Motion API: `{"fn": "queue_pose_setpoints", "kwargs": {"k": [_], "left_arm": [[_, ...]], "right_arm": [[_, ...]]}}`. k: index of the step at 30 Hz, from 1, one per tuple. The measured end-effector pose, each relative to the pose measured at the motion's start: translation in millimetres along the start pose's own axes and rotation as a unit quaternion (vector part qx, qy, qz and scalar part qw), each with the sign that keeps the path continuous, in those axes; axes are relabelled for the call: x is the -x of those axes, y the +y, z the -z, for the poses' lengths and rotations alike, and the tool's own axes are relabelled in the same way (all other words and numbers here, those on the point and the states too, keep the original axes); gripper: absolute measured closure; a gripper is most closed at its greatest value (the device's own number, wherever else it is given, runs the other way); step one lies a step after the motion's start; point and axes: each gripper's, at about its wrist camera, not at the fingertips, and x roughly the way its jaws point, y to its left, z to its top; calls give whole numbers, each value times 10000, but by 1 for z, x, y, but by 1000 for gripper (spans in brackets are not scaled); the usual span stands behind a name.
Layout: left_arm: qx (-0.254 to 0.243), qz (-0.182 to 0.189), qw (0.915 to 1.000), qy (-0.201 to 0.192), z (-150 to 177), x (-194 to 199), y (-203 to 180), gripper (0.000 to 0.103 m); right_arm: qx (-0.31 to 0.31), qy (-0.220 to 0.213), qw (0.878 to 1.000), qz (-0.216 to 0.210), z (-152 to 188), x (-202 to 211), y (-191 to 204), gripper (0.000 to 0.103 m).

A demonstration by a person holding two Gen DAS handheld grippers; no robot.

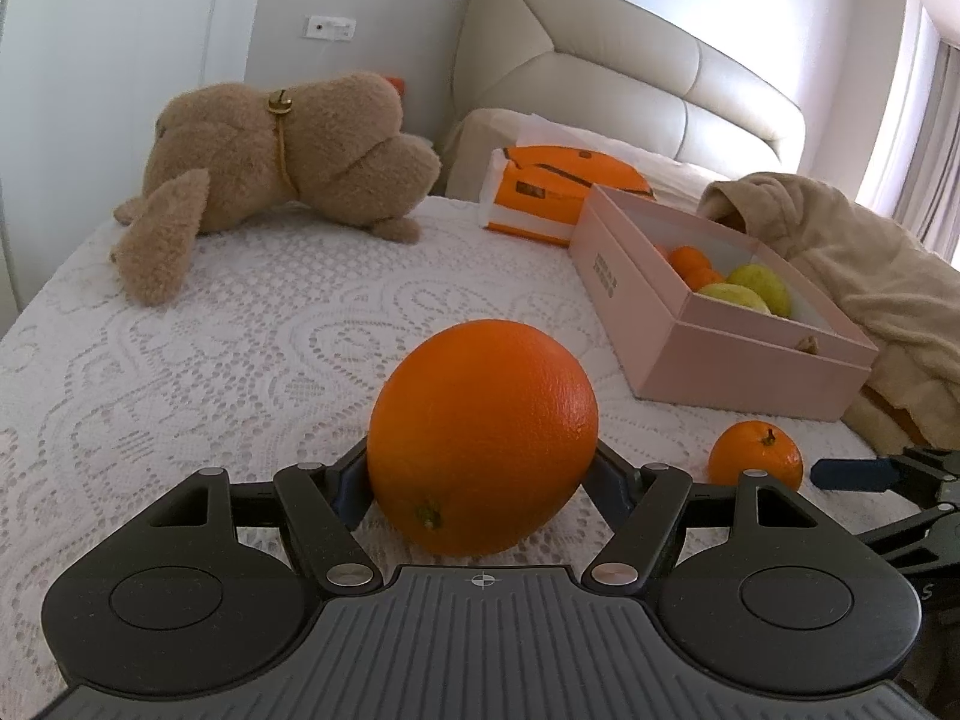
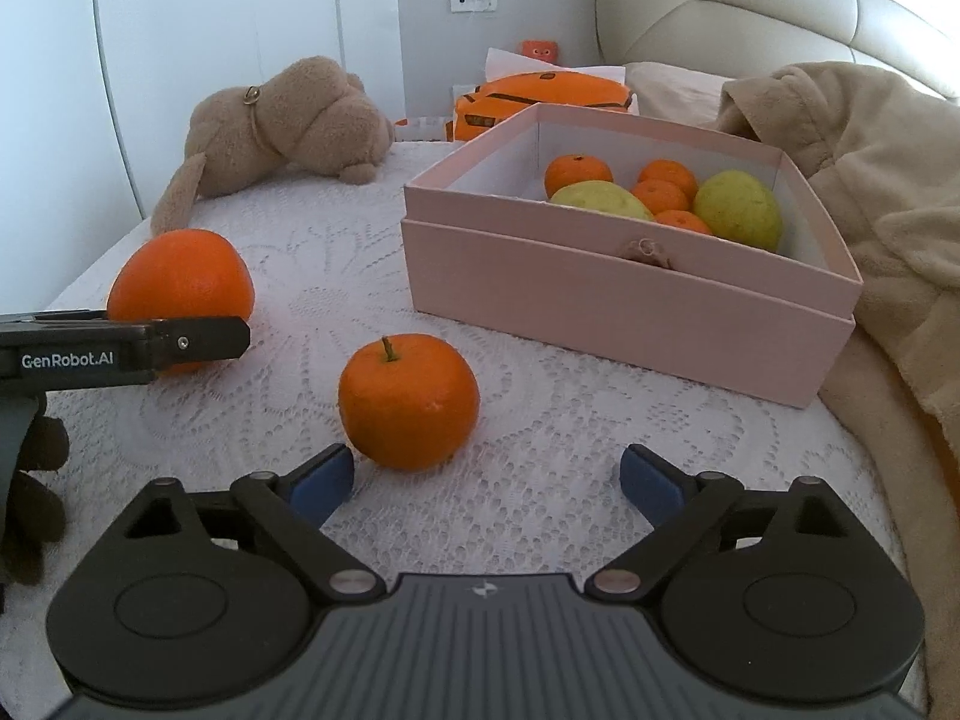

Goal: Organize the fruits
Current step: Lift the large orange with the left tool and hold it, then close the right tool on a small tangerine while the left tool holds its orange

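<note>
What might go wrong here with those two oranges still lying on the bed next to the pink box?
The large orange sits between the left hand-held gripper fingers on soft lace; being round, it may slip or roll if squeezed off-centre. The small orange lies ahead and left of the open right hand-held gripper, so closing now would likely miss or nudge it. The pink box already holds fruit; a dropped orange could bump it.

Left hand-held gripper (image 1: 482,468) clamping large orange (image 1: 482,435) — lace bedspread (image 1: 240,330)

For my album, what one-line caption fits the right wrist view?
Open right gripper facing a small stemmed orange tangerine on white lace, pink cardboard fruit box behind.
</note>
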Motion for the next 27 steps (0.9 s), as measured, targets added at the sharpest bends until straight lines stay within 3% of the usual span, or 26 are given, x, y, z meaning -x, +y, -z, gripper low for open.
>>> {"fn": "queue_pose_setpoints", "kwargs": {"k": [9, 12, 14, 16, 22, 27], "left_arm": [[188, 131, 9996, -169, 0, 16, -2, 26], [11, 264, 9988, -419, -3, 27, -10, 27], [-301, 145, 9975, -618, -7, 33, -18, 26], [-485, 129, 9974, -516, -12, 30, -23, 25], [-406, 395, 9981, -238, -15, 23, -22, 26], [-531, 540, 9971, -65, -10, 26, -26, 26]], "right_arm": [[19, 14, 10000, -2, 0, -1, 1, 5], [24, 17, 10000, -1, 1, -1, 1, 5], [22, 16, 10000, -1, 1, -1, 1, 5], [22, 15, 10000, 0, 1, -1, 1, 5], [-34, -52, 10000, 21, 0, 1, 0, 7], [-126, -152, 9997, -118, -6, 2, 0, 17]]}}
